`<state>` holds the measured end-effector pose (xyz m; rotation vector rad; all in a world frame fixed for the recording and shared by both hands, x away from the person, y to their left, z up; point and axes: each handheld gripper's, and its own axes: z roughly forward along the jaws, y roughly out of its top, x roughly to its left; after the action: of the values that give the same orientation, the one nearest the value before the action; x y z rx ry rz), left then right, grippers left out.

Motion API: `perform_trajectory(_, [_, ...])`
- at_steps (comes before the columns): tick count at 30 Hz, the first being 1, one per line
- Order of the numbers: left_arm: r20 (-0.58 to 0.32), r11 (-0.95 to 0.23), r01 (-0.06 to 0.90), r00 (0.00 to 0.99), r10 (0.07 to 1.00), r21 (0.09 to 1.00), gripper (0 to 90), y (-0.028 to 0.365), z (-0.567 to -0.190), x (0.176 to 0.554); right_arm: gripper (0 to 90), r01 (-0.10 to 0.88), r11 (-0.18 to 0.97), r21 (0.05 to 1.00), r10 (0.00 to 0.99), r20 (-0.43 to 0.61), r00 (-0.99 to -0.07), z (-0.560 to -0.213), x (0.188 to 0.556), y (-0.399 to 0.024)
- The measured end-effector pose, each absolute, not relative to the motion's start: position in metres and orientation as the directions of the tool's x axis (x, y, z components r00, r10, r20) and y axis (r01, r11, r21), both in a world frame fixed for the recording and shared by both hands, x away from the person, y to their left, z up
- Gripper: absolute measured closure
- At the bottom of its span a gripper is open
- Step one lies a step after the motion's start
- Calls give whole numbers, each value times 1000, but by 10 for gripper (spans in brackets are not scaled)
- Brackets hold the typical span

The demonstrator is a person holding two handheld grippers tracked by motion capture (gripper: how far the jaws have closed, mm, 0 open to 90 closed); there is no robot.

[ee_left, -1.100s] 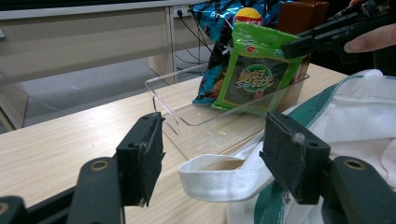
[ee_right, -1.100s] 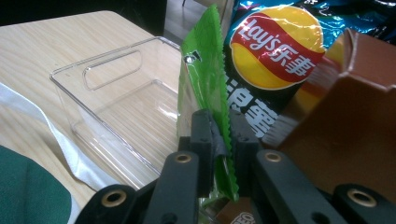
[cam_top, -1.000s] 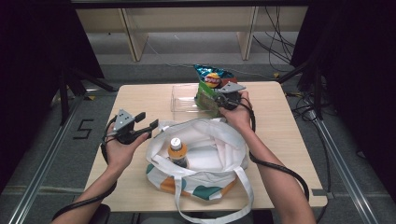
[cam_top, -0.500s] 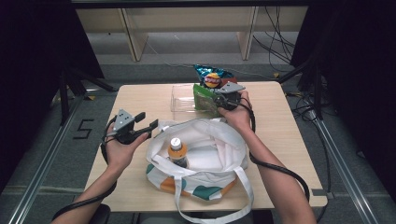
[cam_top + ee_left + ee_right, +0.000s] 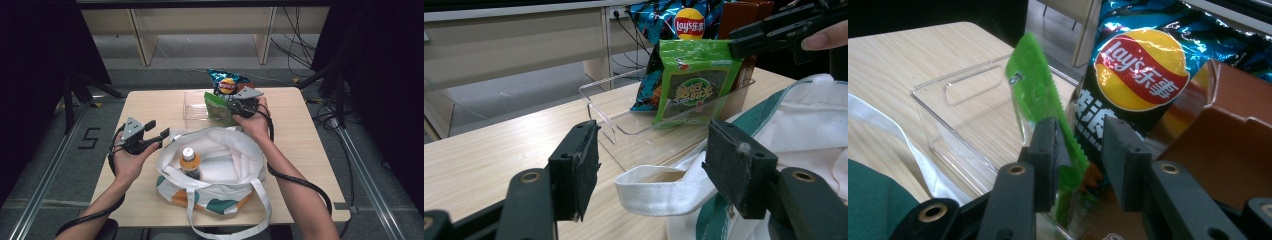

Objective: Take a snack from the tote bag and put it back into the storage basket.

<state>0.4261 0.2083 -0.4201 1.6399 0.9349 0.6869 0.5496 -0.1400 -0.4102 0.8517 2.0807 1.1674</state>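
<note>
Where the high view looks down on a wooden table (image 5: 310,150), a person's two forearms reach in from below. The left gripper (image 5: 152,134) hovers at the left edge of a white tote bag (image 5: 220,165), jaws apart and holding nothing. An orange-capped bottle (image 5: 190,161) stands inside the bag. The right gripper (image 5: 231,106) sits beyond the bag, at a green packet (image 5: 216,105) standing in a clear tray (image 5: 192,107), with a blue chip bag (image 5: 227,82) just behind it.

From the left gripper view, its two black jaws stand wide open over the tote's white strap (image 5: 659,192), touching nothing. Farther off, the green packet (image 5: 694,82) stands upright against the near wall of the tray (image 5: 599,107), the chip bag (image 5: 684,20) behind it, and the right gripper (image 5: 744,42) is at the packet's top corner.

From the right gripper view, the jaws have just been opening. The packet's serrated edge (image 5: 1048,100) runs between them, lying against the left pad (image 5: 1048,150), while a gap shows to the right pad; the grip looks released, though the angle makes this uncertain. The chip bag (image 5: 1143,70) and a brown box (image 5: 1228,145) stand close behind in the tray (image 5: 963,125).
</note>
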Motion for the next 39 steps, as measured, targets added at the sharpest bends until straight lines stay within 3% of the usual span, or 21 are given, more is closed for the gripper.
perform_trajectory(15, [-21,-119,230,527,850,966,376,208,-419,425,637,189,409,893,744,-207,-636,-397,537,-141])
perform_trajectory(39, [-27,-118,236,533,846,964,375,205,-421,425,484,287,253,924,771,-14,-637,-386,502,-180])
